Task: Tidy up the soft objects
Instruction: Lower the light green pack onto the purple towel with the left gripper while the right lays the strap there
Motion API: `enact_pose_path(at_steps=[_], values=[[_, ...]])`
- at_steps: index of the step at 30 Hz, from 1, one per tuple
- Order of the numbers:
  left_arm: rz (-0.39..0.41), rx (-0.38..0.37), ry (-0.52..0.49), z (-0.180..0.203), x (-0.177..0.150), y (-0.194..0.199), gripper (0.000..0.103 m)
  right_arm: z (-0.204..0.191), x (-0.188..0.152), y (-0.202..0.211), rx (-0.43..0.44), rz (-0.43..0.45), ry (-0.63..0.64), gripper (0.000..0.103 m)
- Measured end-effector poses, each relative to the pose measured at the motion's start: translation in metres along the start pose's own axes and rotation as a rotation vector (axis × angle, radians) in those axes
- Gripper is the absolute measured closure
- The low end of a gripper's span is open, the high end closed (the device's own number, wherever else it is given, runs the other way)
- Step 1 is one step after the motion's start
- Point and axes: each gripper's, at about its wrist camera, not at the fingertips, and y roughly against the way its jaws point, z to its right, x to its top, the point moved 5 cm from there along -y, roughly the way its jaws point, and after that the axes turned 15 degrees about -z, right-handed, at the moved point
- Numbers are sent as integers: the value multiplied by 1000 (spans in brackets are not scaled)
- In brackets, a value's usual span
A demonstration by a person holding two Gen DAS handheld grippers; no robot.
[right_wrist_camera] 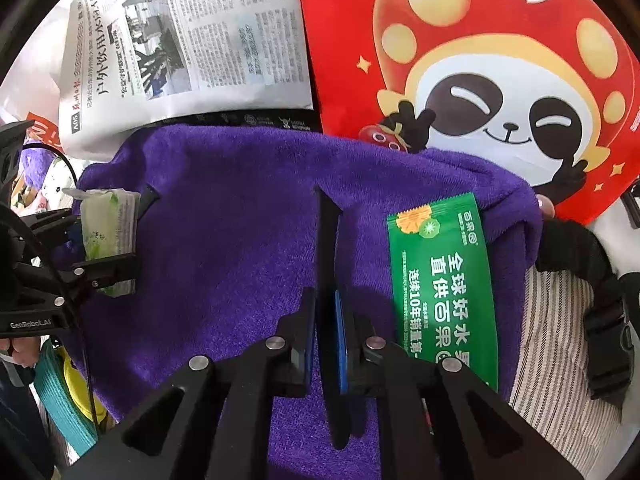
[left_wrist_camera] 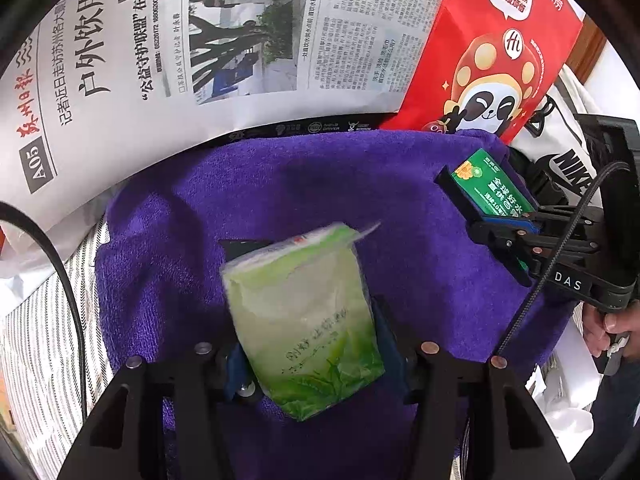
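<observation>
My left gripper (left_wrist_camera: 308,320) is shut on a pale green tissue pack (left_wrist_camera: 304,320) and holds it over the purple towel (left_wrist_camera: 280,184). The same pack shows in the right wrist view (right_wrist_camera: 106,240), at the left, between the left gripper's fingers. My right gripper (right_wrist_camera: 328,216) has its fingers pressed together, with nothing between them. A green sachet with white Chinese print (right_wrist_camera: 444,292) lies against the outer side of its right finger, above the towel (right_wrist_camera: 224,240). In the left wrist view the right gripper (left_wrist_camera: 480,196) is at the right with the green sachet (left_wrist_camera: 492,188) beside it.
A newspaper (left_wrist_camera: 200,48) lies behind the towel. A red panda-print bag (left_wrist_camera: 492,48) stands at the back right. A white Nike bag (left_wrist_camera: 572,152) and black straps (right_wrist_camera: 600,320) are at the right. Striped cloth (left_wrist_camera: 40,340) lies under the towel.
</observation>
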Motion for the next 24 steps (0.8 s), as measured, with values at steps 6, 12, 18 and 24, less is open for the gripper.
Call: enact_pose_path(at_steps=[6, 12, 18, 24], values=[[-6, -24, -14, 0, 0, 0, 43, -1, 3, -2, -8, -6, 10, 93], [-23, -11, -35, 1, -3, 0, 36, -9, 8, -3, -22, -4, 31, 59], [-37, 6, -19, 0, -2, 6, 36, -18, 7, 18, -18, 33, 38, 59], [6, 18, -28, 4, -7, 33, 36, -25, 1, 60, -54, 103, 28, 54]])
